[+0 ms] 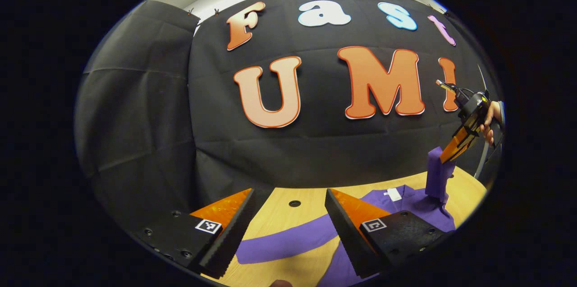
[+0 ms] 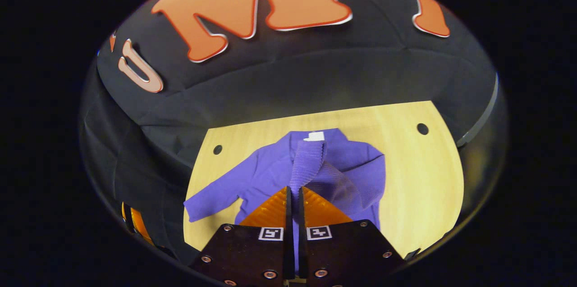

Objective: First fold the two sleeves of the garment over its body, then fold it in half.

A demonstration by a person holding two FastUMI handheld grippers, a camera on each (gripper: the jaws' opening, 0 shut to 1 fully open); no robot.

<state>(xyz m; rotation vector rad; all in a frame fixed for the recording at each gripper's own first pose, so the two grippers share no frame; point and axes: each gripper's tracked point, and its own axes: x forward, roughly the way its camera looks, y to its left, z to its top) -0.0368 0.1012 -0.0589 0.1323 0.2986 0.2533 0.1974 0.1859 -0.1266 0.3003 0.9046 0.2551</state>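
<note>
Garment (image 2: 270, 170) lies flat mid-desk (image 2: 419, 179), collar toward far edge. Right gripper (image 2: 293, 194) clamped on right sleeve (image 2: 309, 161), cuff lifted above body, sleeve running from fingers toward collar. Judgement: lay it down across chest. Left sleeve (image 1: 288, 242) flat, stretched toward desk's left edge, directly beneath left gripper (image 1: 288, 228), fingers spread, empty, nearer arm for it.
</note>
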